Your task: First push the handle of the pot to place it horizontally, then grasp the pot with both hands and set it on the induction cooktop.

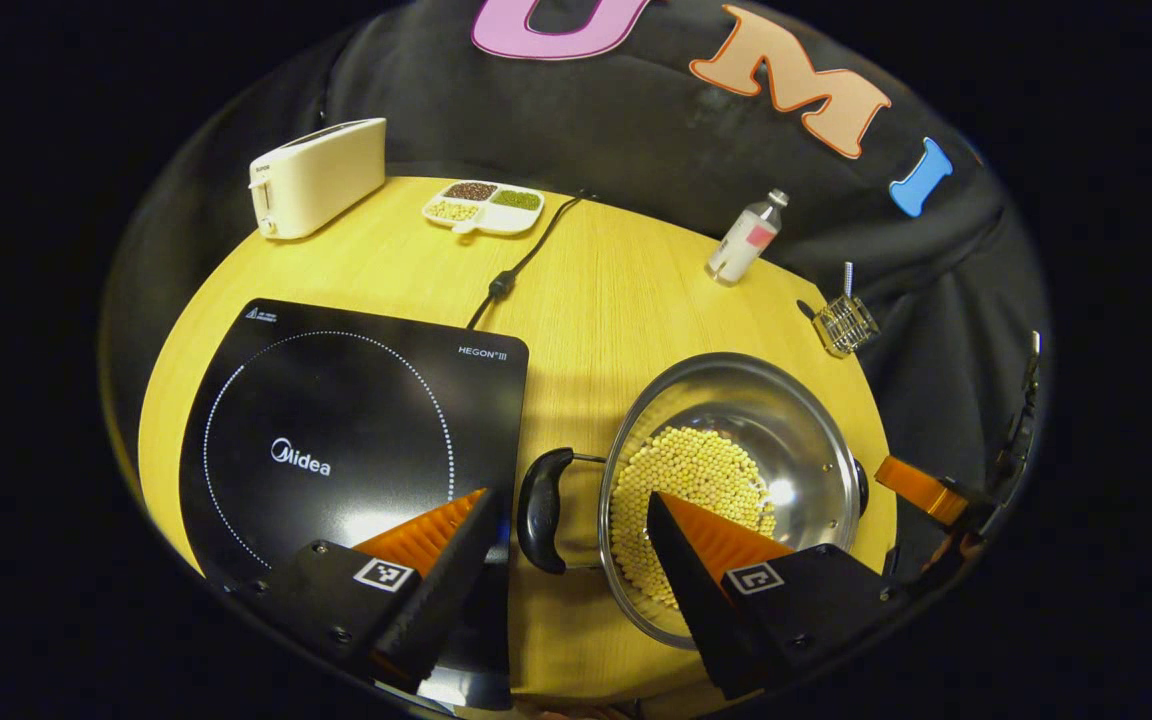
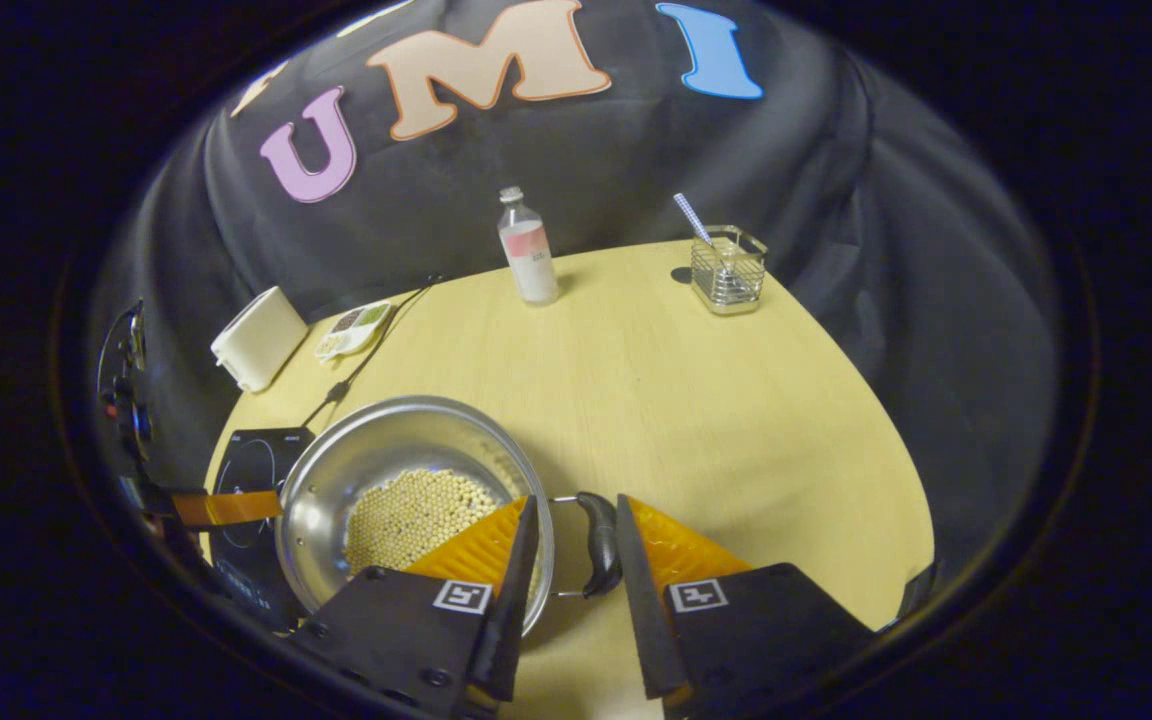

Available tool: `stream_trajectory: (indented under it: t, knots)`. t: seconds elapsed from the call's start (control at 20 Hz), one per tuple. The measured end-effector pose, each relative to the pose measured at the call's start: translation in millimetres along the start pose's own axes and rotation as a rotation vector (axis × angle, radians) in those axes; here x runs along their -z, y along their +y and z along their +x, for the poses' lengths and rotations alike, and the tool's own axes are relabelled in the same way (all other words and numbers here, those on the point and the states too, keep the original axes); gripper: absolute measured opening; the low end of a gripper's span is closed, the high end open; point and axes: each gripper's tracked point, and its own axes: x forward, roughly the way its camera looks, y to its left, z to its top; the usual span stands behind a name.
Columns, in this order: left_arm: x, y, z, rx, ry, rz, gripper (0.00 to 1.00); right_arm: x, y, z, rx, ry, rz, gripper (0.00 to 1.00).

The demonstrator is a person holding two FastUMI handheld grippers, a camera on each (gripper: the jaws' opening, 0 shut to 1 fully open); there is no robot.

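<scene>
Round wooden table (image 2: 696,400): steel bean-filled pot (image 1: 736,420) still off black induction cooktop (image 1: 336,440); left gripper (image 1: 566,525) and right gripper (image 2: 576,530) spread, straddling its black side handles (image 2: 598,545), lift pending.

You see a shiny metal pot (image 1: 796,430), glossy black glass induction cooktop (image 1: 356,420), and matt wood-grain table (image 1: 616,290).

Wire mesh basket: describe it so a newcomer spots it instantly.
Start at the round pale wooden table. Along its far edge, right of the white plastic bottle with the pink label, stands the small square wire mesh basket. It alone is see-through metal grid, with a checked stick poking out.
</scene>
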Motion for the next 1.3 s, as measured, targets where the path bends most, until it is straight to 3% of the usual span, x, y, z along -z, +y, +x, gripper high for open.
stream_trajectory:
  t: [0.45,0.55,0.65,0.75,1.0,1.3]
  knots:
    - [-1,3,15,-0.052,0.026,0.043,0.98,13,2,17,0.014,0.062,-0.033,0.54]
    - [-2,5,16,-0.078,0.021,0.044,1.00,16,-1,21,0.033,0.073,-0.052,0.61]
    - [-3,5,18,-0.094,0.014,0.053,0.94,17,-1,23,0.042,0.074,-0.066,0.69]
    - [-3,6,19,-0.112,0.015,0.070,0.93,22,-1,27,0.046,0.094,-0.075,0.77]
    - [-2,9,22,-0.160,0.023,0.101,0.93,36,-2,39,0.058,0.145,-0.076,0.80]
    - [-2,15,25,-0.251,0.035,0.148,0.85,48,-1,46,0.074,0.183,-0.098,0.77]
